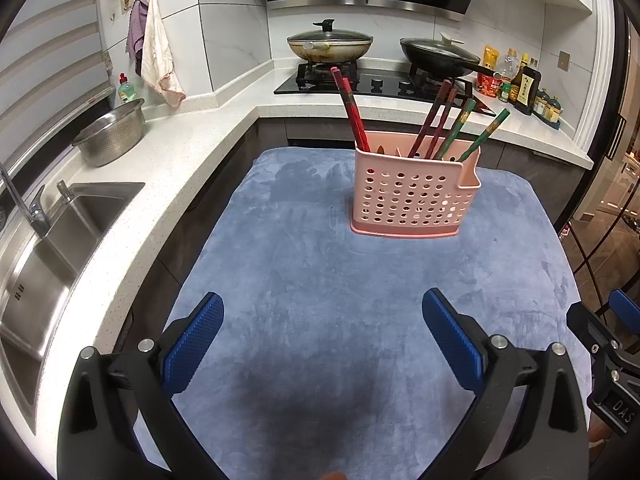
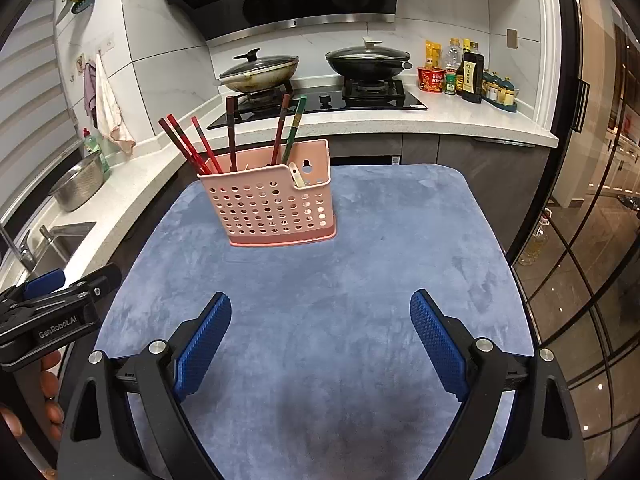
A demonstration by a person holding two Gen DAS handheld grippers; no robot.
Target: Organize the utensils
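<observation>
A pink perforated utensil holder (image 1: pixel 412 200) stands on the blue cloth (image 1: pixel 320 272), far of centre. Several red and green chopsticks (image 1: pixel 440 124) stand in it, leaning outward. The holder also shows in the right wrist view (image 2: pixel 272 208) with its chopsticks (image 2: pixel 232 140) and a pale utensil (image 2: pixel 297 176) in its side pocket. My left gripper (image 1: pixel 322 312) is open and empty, low over the cloth's near part. My right gripper (image 2: pixel 320 312) is open and empty, beside it on the right. Each gripper shows at the other view's edge.
The white counter (image 1: pixel 176 168) runs along the left with a steel sink (image 1: pixel 52 248) and a metal colander (image 1: pixel 112 136). The stove (image 1: pixel 372 80) with two lidded pans is behind. Bottles (image 1: pixel 520 80) stand at the back right. A glass door (image 2: pixel 592 220) is on the right.
</observation>
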